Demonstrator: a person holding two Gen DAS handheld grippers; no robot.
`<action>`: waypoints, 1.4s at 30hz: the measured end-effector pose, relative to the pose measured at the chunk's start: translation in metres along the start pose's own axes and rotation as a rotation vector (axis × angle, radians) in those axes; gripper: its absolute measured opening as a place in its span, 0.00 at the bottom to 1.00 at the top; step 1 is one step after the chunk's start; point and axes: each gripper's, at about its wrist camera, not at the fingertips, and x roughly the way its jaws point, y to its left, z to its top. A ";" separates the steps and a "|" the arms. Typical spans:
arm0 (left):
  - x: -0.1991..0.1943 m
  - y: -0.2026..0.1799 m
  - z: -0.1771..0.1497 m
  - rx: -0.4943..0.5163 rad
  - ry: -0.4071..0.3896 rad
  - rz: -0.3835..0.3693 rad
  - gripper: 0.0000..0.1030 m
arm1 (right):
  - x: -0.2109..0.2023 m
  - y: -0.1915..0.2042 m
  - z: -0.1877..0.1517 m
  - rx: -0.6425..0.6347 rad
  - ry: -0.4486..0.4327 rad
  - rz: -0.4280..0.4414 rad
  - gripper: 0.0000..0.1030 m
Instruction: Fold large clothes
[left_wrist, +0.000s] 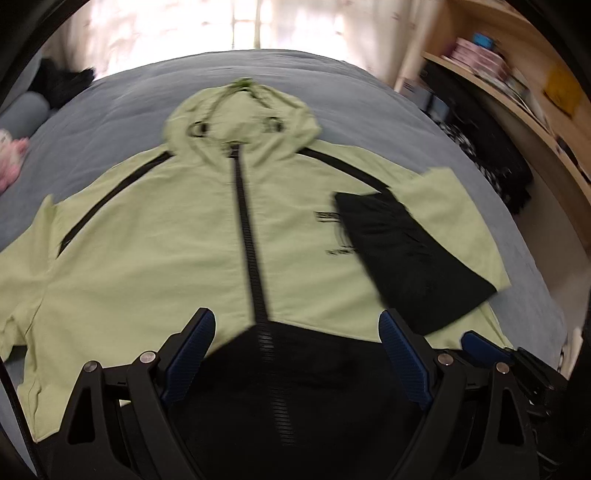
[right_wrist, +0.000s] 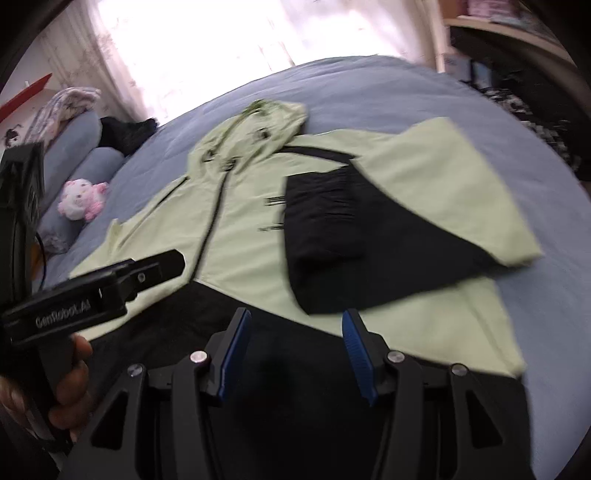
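A light green hooded jacket (left_wrist: 155, 240) with a black zip and black hem lies front up on a grey-blue bed (left_wrist: 332, 92), hood away from me. Its right sleeve (left_wrist: 413, 251), black at the end, is folded in across the chest. The left sleeve lies spread out. My left gripper (left_wrist: 297, 325) is open and empty above the black hem, astride the zip. My right gripper (right_wrist: 293, 325) is open and empty above the hem, near the folded sleeve (right_wrist: 332, 236) on the jacket (right_wrist: 240, 240). The left gripper (right_wrist: 177, 262) shows at the left of the right wrist view.
A pink and white plush toy (right_wrist: 83, 199) and grey pillows (right_wrist: 85, 162) lie at the bed's left side, with dark clothing (right_wrist: 125, 134) behind. A wooden shelf with boxes (left_wrist: 498, 74) stands to the right. Bright curtains (left_wrist: 240, 22) are beyond the bed (right_wrist: 406, 92).
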 end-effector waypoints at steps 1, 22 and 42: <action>0.000 -0.008 -0.001 0.019 0.001 -0.006 0.87 | -0.007 -0.008 -0.005 0.015 -0.007 -0.033 0.50; 0.077 -0.115 0.018 0.220 0.079 0.133 0.08 | -0.020 -0.076 -0.041 0.132 -0.018 -0.156 0.50; 0.016 0.119 0.020 -0.444 0.005 -0.018 0.58 | -0.017 -0.071 -0.036 0.137 -0.005 -0.152 0.51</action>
